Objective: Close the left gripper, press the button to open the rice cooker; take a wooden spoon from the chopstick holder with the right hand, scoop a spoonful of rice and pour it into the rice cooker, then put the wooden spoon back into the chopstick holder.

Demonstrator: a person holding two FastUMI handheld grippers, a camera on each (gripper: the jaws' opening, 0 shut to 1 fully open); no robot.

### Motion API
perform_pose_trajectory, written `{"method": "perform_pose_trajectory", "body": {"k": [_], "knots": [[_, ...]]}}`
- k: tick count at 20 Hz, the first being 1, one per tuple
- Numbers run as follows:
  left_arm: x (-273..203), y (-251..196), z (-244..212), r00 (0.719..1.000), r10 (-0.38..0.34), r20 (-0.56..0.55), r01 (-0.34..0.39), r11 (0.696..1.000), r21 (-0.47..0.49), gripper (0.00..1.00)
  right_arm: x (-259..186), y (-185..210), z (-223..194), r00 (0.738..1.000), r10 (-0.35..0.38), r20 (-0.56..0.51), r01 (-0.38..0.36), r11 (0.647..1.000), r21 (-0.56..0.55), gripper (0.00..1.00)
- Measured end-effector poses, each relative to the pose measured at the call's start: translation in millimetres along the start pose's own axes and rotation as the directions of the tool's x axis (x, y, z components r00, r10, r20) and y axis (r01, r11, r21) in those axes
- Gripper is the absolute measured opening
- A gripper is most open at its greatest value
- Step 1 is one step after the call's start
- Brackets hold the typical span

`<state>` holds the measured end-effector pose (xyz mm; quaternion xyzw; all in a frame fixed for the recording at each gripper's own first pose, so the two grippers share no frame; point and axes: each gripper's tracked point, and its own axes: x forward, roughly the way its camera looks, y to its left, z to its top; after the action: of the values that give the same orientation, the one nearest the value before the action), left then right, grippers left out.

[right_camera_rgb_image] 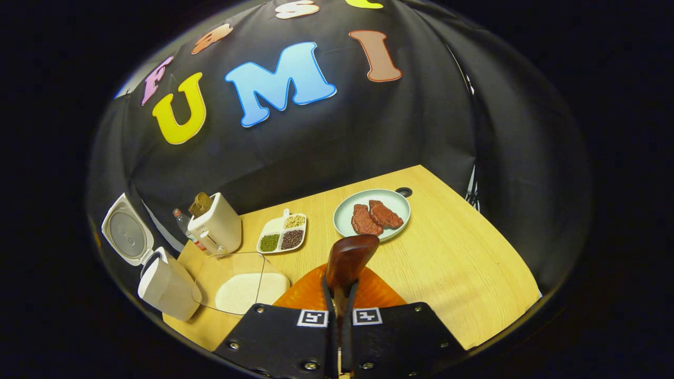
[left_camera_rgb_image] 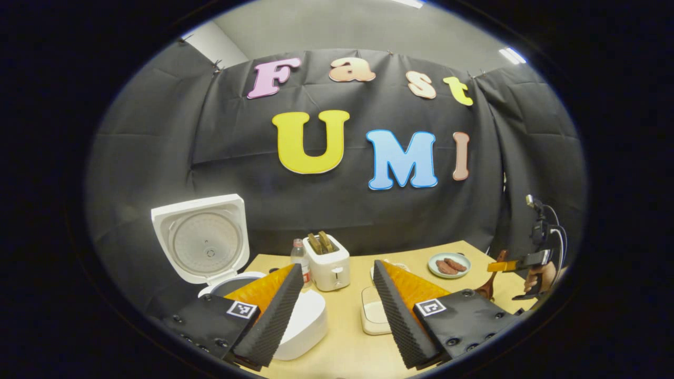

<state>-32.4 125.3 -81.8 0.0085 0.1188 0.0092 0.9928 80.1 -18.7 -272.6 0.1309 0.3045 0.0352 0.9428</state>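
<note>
At the near left of the table, the rice cooker [right_camera_rgb_image: 163, 284] stands with its lid [right_camera_rgb_image: 126, 234] raised, beside the clear container of rice [right_camera_rgb_image: 245, 288]. The wooden spoon [right_camera_rgb_image: 347, 260] is pinched by its handle in the right gripper [right_camera_rgb_image: 340, 310]; the left gripper [left_camera_rgb_image: 337, 300] is held wide and empty. Rice could be spilled on the table if the spoon twists in that narrow grip.

The left gripper [left_camera_rgb_image: 337, 310] has two black housings studded with dark screws, each bearing a white square marker with a black pattern. Its fingers [left_camera_rgb_image: 274, 316] are orange wedges faced with black ribbed foam. The right gripper [right_camera_rgb_image: 341, 295] shows the same black plates, silver screws, paired markers and orange fingers. Seen from the left gripper view, it carries black cables looping above its body
</note>
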Motion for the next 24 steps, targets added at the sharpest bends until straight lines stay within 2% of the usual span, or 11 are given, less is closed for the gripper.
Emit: {"method": "perform_pose_trajectory", "body": {"k": [9, 11, 13, 15, 16, 20, 24], "knots": [[3, -7, 8, 1.000, 0.014, 0.025, -0.015, 0.999, 0.041, 0.94, 12, 1, -20, 1.000, 0.019, 0.011, -0.018, 0.998, -0.060, 0.03], [7, -9, 10, 0.999, 0.014, 0.033, -0.016, 0.999, 0.040, 0.95, 11, -10, -23, 1.000, -0.027, 0.008, 0.028, 0.995, -0.097, 0.09], [13, -12, 10, 1.000, 0.008, 0.029, -0.009, 0.999, 0.033, 0.94, 1, -27, -18, 0.996, -0.075, 0.050, 0.082, 0.986, -0.147, 0.23], [18, -13, 12, 0.999, 0.008, 0.035, -0.009, 0.999, 0.032, 0.94, -6, -37, -7, 0.984, -0.124, 0.126, 0.146, 0.974, -0.176, 0.72], [19, -14, 15, 0.999, 0.009, 0.042, -0.010, 1.000, 0.030, 0.94, -30, -34, 5, 0.979, -0.124, 0.161, 0.153, 0.972, -0.181, 0.97], [22, -2, 28, 0.995, 0.062, 0.075, -0.064, 0.998, 0.028, 0.95, -84, 4, 57, 0.956, -0.053, 0.290, 0.116, 0.972, -0.203, 0.98], [24, 14, 42, 0.988, 0.120, 0.095, -0.122, 0.992, 0.011, 0.95, -112, 58, 93, 0.928, 0.047, 0.371, 0.049, 0.968, -0.246, 0.98]]}}
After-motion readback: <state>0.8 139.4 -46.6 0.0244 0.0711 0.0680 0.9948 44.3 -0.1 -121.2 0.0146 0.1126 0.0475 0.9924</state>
